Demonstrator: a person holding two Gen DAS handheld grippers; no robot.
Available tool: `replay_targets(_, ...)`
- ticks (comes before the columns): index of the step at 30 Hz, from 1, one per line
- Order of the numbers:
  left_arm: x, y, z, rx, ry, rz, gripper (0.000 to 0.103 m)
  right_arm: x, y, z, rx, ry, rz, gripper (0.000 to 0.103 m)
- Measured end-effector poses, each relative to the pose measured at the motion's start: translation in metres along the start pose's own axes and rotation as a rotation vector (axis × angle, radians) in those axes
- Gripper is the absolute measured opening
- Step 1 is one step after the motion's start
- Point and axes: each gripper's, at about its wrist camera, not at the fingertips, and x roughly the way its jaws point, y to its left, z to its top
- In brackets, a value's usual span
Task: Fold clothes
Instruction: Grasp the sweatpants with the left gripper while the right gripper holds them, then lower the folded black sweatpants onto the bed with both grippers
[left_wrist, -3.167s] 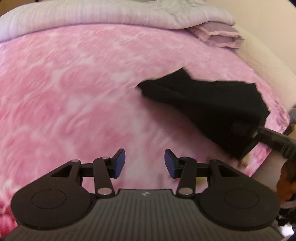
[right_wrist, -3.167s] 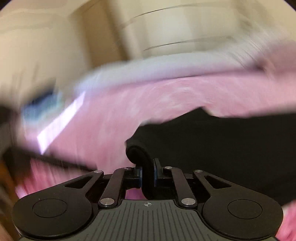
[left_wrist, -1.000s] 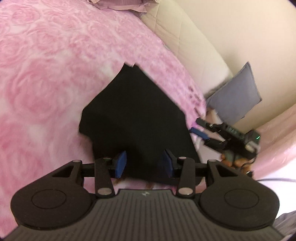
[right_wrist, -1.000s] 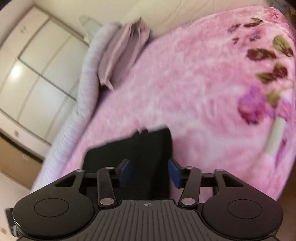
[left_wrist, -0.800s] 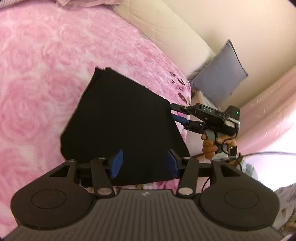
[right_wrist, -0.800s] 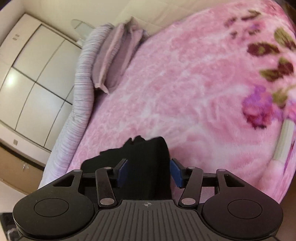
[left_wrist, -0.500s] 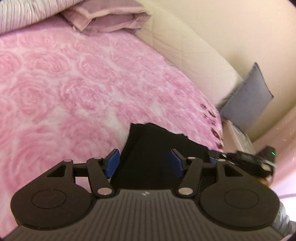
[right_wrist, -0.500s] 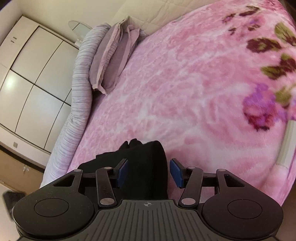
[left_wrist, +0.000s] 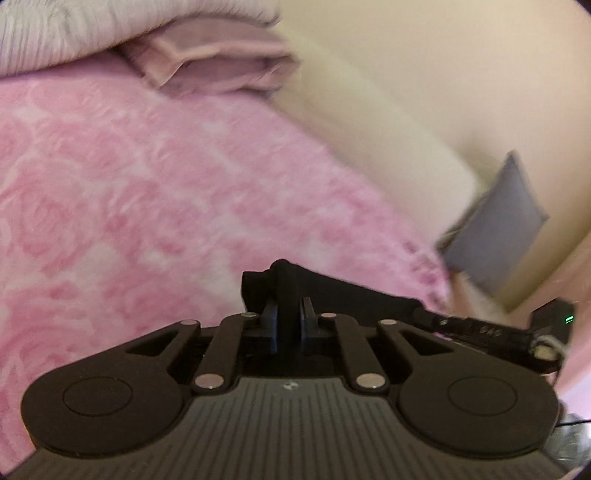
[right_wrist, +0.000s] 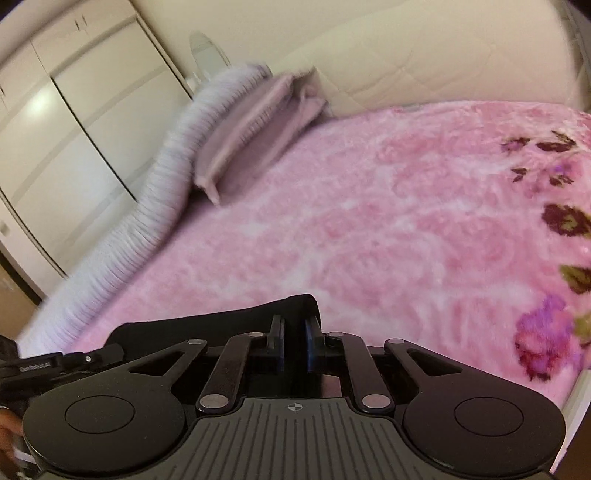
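Black garment (left_wrist: 332, 291) edge pinched by both: left gripper (left_wrist: 287, 317) & right gripper (right_wrist: 293, 338) jaws closing on cloth, bottom-centre, prob. for next fold over pink blanket (right_wrist: 369, 229).

place: home bedroom | evidence: pink rose blanket (right_wrist: 369, 221) mid-frame; pillow (right_wrist: 255, 136), wardrobe doors (right_wrist: 74, 129) upper left, probably

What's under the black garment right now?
The pink floral blanket shows around the black garment, so it likely lies beneath. Both the left gripper and right gripper are closing on its near edge; whatever lies directly beneath the fabric is covered.
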Motion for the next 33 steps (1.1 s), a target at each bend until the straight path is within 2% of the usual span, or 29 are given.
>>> replay_targets(1,0.004,0.003,-0.001,-0.018,0.011,0.013,0.016,0.009,0.0,-0.002,-0.004,0.032,-0.021,0.01)
replay_targets(3,-0.003,0.002,-0.001,-0.031,-0.012,0.027,0.018,0.009,0.002,-0.003,-0.006,0.045,-0.048,0.013)
replay_targets(6,-0.021,-0.007,0.004,-0.003,-0.081,0.078,0.019,0.0,0.006,-0.003,-0.007,0.041,-0.099,0.037)
replay_targets(7,-0.028,-0.014,0.007,0.029,-0.112,0.107,0.019,-0.006,0.009,-0.001,-0.016,0.019,-0.116,0.039)
replay_targets(9,-0.031,-0.028,0.011,0.081,-0.122,0.118,0.019,-0.017,0.02,0.003,-0.068,-0.018,-0.121,0.04)
replay_targets(12,-0.03,-0.047,0.014,0.151,-0.109,0.114,0.019,-0.021,0.038,0.008,-0.127,-0.026,-0.125,0.04)
replay_targets(18,0.003,-0.064,0.005,0.232,-0.025,0.126,0.014,-0.009,0.054,0.007,-0.164,0.012,-0.13,0.04)
replay_targets(24,0.035,-0.065,-0.003,0.309,0.031,0.181,0.011,0.015,0.061,-0.004,-0.247,0.059,-0.155,0.04)
replay_targets(28,0.055,-0.056,-0.011,0.321,0.048,0.218,0.011,0.037,0.055,-0.017,-0.279,0.089,-0.168,0.039)
replay_targets(33,0.056,-0.057,-0.008,0.3,0.043,0.233,0.01,0.036,0.044,-0.011,-0.229,0.101,-0.15,0.039)
